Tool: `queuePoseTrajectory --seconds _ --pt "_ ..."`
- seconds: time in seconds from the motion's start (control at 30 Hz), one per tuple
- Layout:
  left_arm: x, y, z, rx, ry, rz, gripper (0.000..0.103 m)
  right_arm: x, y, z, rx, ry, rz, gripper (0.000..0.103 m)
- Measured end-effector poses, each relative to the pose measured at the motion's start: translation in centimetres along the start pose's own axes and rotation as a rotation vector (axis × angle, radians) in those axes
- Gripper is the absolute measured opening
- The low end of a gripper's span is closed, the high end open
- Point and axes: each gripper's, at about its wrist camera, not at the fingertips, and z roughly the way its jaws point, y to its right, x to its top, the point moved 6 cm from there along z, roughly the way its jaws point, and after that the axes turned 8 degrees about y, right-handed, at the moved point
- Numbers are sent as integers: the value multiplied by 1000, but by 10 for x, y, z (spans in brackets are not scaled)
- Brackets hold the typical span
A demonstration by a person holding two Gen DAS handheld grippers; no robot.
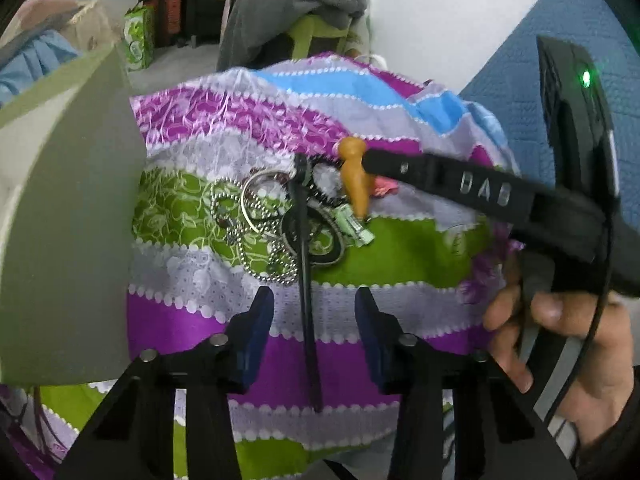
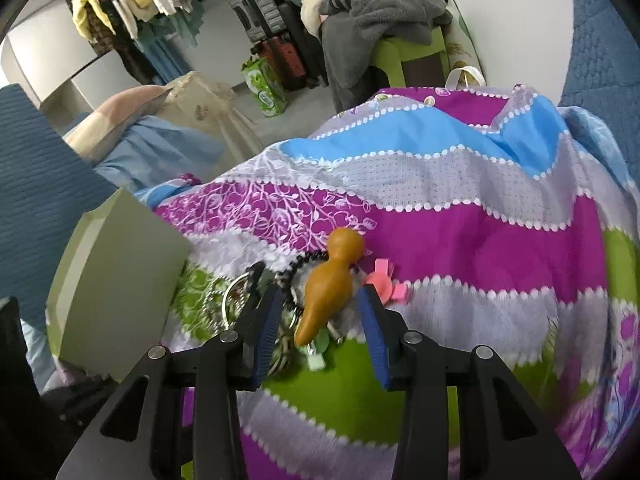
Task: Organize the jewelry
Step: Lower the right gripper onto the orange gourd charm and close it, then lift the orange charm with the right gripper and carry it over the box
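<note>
A heap of jewelry [image 1: 276, 216] lies on a striped cloth [image 1: 400, 248]: ball chains [image 1: 224, 200], a metal ring [image 1: 260, 200], a black ring [image 1: 316, 240], a green clip [image 1: 354, 226] and a pink piece [image 2: 382, 280]. An orange gourd-shaped pendant [image 2: 332, 280] rests on the heap. My right gripper [image 2: 320, 320] stands open around the pendant's narrow end, pads clear of it. A thin black stick [image 1: 306, 280] runs from the heap toward me. It passes between the open jaws of my left gripper [image 1: 314, 320] without touching the pads.
A grey-green box [image 1: 68, 220] stands at the left of the cloth, close to the heap. A hand [image 1: 560, 340] holds the right gripper's handle at the right. Behind are clothes on a green chair [image 2: 400, 52], suitcases and a green bag [image 2: 266, 88].
</note>
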Motion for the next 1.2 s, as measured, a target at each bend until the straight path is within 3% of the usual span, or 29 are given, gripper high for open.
queuePoseTrajectory --seconds 0.23,0.3,0.4,0.5,0.7,1.2 --pt "-5 -5 13 -2 -3 -10 36 9 1 26 3 -37 -1 37" --pt "-5 -5 16 -10 -3 -10 29 10 2 31 4 -47 5 37" --pt "-5 -7 19 -14 -2 -17 28 8 3 38 -24 -68 -9 33" --pt "-2 -8 22 -23 4 -31 21 1 1 44 -28 -104 -16 28" --pt "2 -13 26 -40 5 -61 6 0 3 34 -49 -93 -3 28" --pt "8 -21 -11 -78 87 -79 5 -18 -11 -3 -111 -59 -39 28"
